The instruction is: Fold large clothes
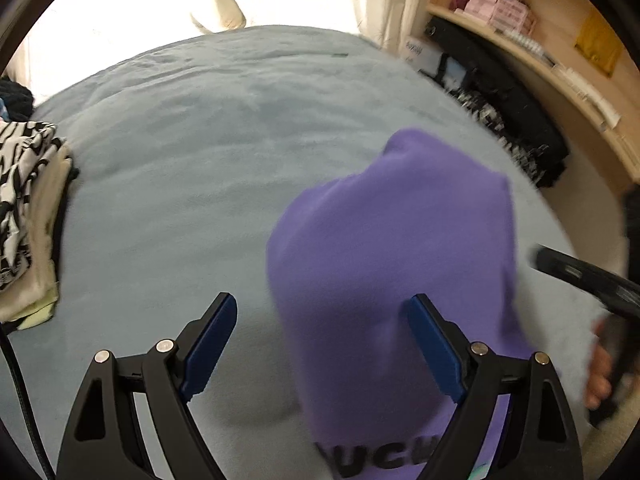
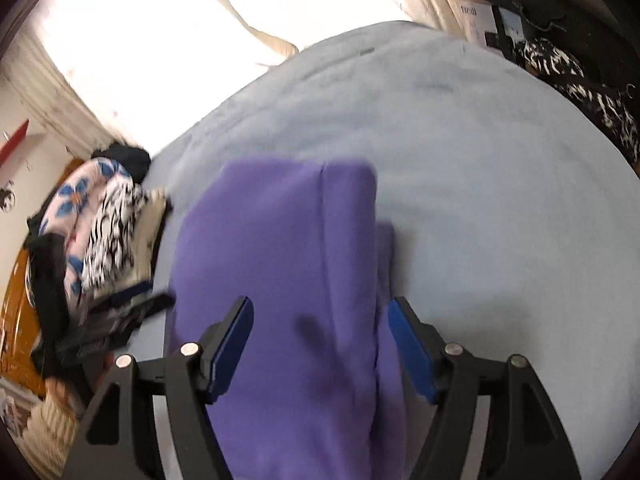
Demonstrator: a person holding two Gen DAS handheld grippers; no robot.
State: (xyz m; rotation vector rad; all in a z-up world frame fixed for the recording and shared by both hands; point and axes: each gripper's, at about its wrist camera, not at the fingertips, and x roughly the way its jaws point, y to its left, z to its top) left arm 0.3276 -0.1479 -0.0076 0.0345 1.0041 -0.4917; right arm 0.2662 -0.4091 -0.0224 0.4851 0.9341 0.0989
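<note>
Both tools, left point(image 1: 322, 344) and right point(image 2: 320, 350), stand wide, gripping nothing. Your purple garment point(image 2: 276, 248) lies folded on the bed point(image 1: 192, 168).

The left gripper point(image 1: 322, 344) points steeply downward, its jaws spread wide. The right gripper point(image 2: 320, 346) is angled down too, jaws apart and gripping nothing

Both wrist cams look steeply down, close; share purple garment point(image 1: 392, 248) on bed point(image 1: 180, 160).
</note>
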